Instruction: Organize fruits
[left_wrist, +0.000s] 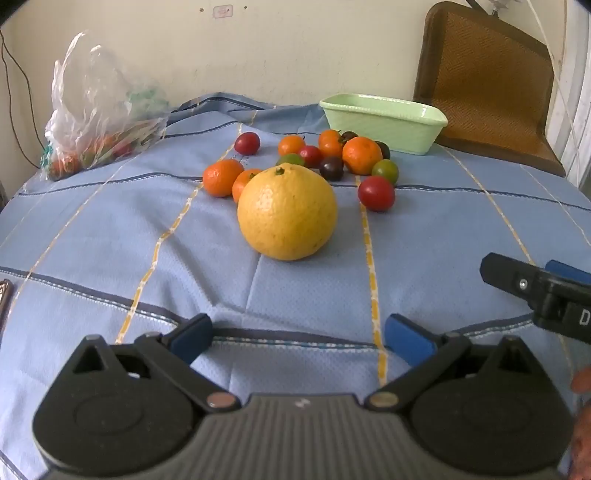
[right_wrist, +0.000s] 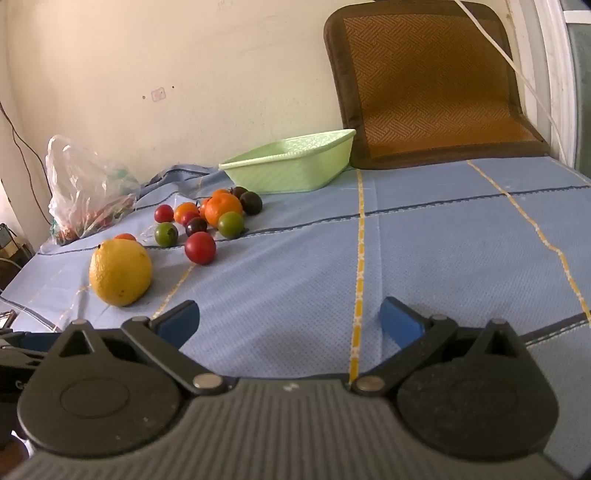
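A big yellow citrus fruit (left_wrist: 287, 212) (right_wrist: 120, 272) lies on the blue cloth straight ahead of my left gripper (left_wrist: 299, 341), which is open and empty a short way in front of it. Behind the fruit sit several small oranges (left_wrist: 362, 155) (right_wrist: 222, 209) mixed with red, green and dark tomatoes (left_wrist: 376, 193) (right_wrist: 200, 247). A pale green basket (left_wrist: 384, 122) (right_wrist: 291, 168) stands empty behind the pile. My right gripper (right_wrist: 290, 323) (left_wrist: 517, 282) is open and empty over bare cloth, to the right of the fruit.
A clear plastic bag (left_wrist: 99, 110) (right_wrist: 85, 184) holding more produce lies at the far left by the wall. A brown woven mat (left_wrist: 487, 85) (right_wrist: 432, 88) leans at the back right. The blue striped cloth (right_wrist: 443, 240) stretches to the right. A hand (left_wrist: 583, 417) shows at the right edge.
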